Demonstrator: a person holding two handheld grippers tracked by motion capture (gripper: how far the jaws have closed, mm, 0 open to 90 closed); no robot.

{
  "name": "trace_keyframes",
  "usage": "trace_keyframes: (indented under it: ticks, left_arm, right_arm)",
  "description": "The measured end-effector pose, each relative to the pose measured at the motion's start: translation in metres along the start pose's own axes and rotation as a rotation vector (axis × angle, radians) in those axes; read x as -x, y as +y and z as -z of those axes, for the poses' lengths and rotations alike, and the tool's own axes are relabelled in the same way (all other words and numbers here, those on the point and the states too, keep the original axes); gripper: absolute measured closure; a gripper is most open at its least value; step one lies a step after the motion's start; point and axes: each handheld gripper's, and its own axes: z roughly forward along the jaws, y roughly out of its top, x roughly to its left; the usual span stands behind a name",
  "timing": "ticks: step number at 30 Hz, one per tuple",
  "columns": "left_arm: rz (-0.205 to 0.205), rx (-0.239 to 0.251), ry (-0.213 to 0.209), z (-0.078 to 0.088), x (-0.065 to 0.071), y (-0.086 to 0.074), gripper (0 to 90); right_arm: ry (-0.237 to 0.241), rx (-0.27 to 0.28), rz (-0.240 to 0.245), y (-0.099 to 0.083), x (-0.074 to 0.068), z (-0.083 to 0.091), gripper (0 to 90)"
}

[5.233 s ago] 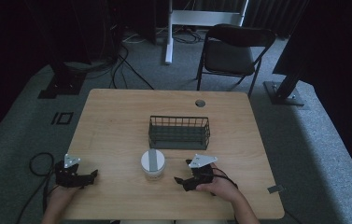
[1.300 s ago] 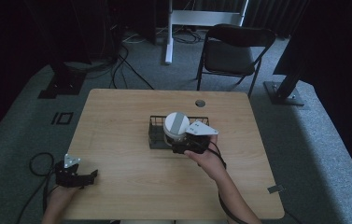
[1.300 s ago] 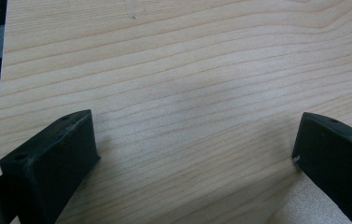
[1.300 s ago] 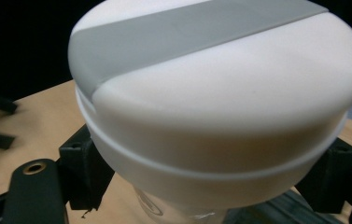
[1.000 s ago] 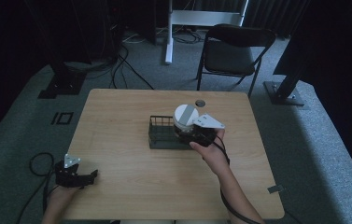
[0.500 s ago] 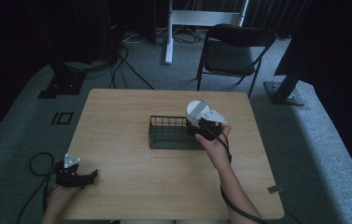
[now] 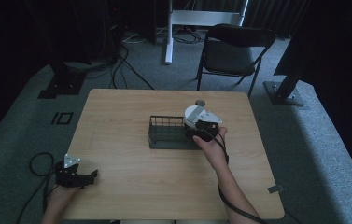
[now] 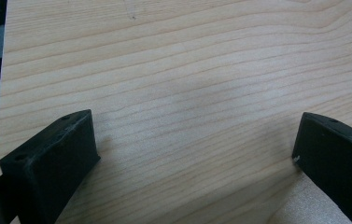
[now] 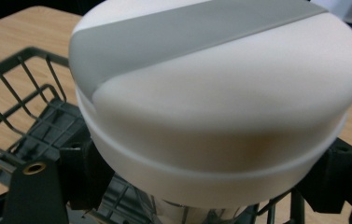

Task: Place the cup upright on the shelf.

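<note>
My right gripper (image 7: 200,125) is shut on a white container with a grey-striped lid (image 7: 193,114), holding it over the right end of the black wire basket (image 7: 166,132). In the right gripper view the container's lid (image 9: 220,70) looms large between the jaws, with the basket's wires (image 9: 19,121) below and to the left. At the table's front left corner my left gripper (image 7: 89,175) rests on the wood, open, its jaws spread wide over bare tabletop (image 8: 187,107).
A small dark round disc (image 7: 200,102) lies on the table behind the basket. A black folding chair (image 7: 232,49) stands beyond the far edge. Cables trail on the floor at the left (image 7: 36,161).
The right gripper has carried the container rightward along the basket and lowered it towards the basket's right end. The left gripper has stayed still.
</note>
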Motion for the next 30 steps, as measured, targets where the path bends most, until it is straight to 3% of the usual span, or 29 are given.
trace_keyframes:
  ticks: [11, 19, 25, 30]
  left_arm:
    - [0.000, 0.000, 0.000, 0.000, 0.000, 0.000, 0.0]
    - [0.000, 0.000, 0.000, 0.000, 0.000, 0.000, 0.0]
    - [0.000, 0.000, 0.000, 0.000, 0.000, 0.000, 0.0]
    - [0.000, 0.000, 0.000, 0.000, 0.000, 0.000, 0.0]
  right_arm:
    - [0.021, -0.039, 0.016, -0.005, 0.000, -0.006, 18.2]
    - [0.022, -0.027, 0.017, -0.008, 0.000, -0.006, 18.1]
    - [0.057, -0.023, 0.020, -0.010, 0.002, -0.005, 17.8]
    - [0.058, -0.013, 0.014, -0.012, 0.004, -0.005, 13.1]
